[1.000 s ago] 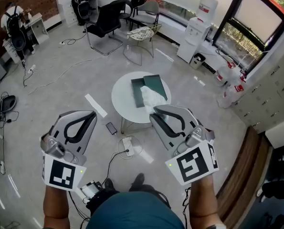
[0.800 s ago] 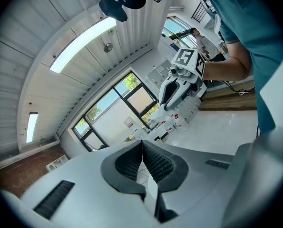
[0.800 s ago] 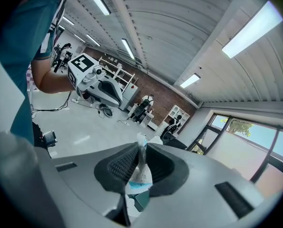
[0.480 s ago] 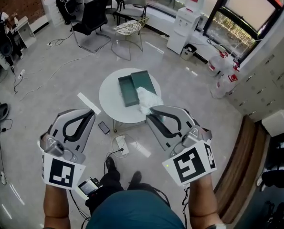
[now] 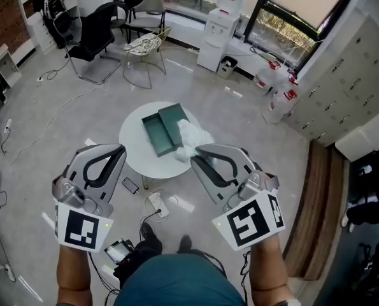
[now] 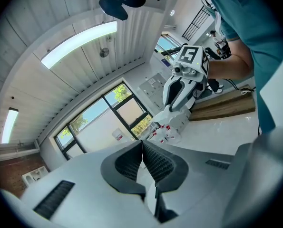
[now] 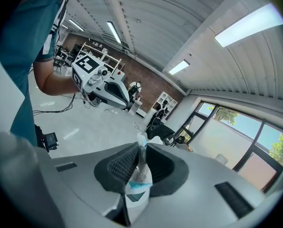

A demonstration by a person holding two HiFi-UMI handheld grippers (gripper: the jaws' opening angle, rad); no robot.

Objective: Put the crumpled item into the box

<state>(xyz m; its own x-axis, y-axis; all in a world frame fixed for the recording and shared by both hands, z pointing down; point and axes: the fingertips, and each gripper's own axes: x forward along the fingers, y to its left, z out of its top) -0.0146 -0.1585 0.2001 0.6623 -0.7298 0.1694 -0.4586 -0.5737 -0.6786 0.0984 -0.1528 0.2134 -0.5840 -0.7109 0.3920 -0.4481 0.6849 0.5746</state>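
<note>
- Right gripper [image 7: 140, 152]: jaws clamped on the crumpled item [image 7: 137, 182], a thin white piece with a teal patch that is pinched flat between the pads and sticks out past the tips.
- From the head camera, the right gripper [image 5: 199, 157] is held up in front of the person. The crumpled item [image 5: 192, 136] bunches white at its tips and shows over the right edge of the round table [image 5: 135, 155].
- Left gripper [image 6: 142, 151]: jaws pressed together with nothing between them. In the head view the left gripper [image 5: 116, 153] is held level with the right one, off the table's left edge.
- Key relation: the box [image 5: 154, 136] lies forward of the right gripper's tips and to their left, lower down on the table. It is not touching the item.
- Long axis: the box is rectangular and its long side runs away from the person, skewed towards the left.
- Nearer hand: the box sits roughly between the 2 grippers. The right one appears slightly nearer, and it carries the item.
- Judgement: the coming move calls for a reach forward, left and down with the right gripper, with release over the open hollow.
- Count: 2 grippers, 1 crumpled item, 1 table, 2 dark green parts side by side and touching.
- Of the 2 parts, the box shows an open hollow. Whether the second green part [image 5: 175, 121] is a lid or another tray cannot be told.
</note>
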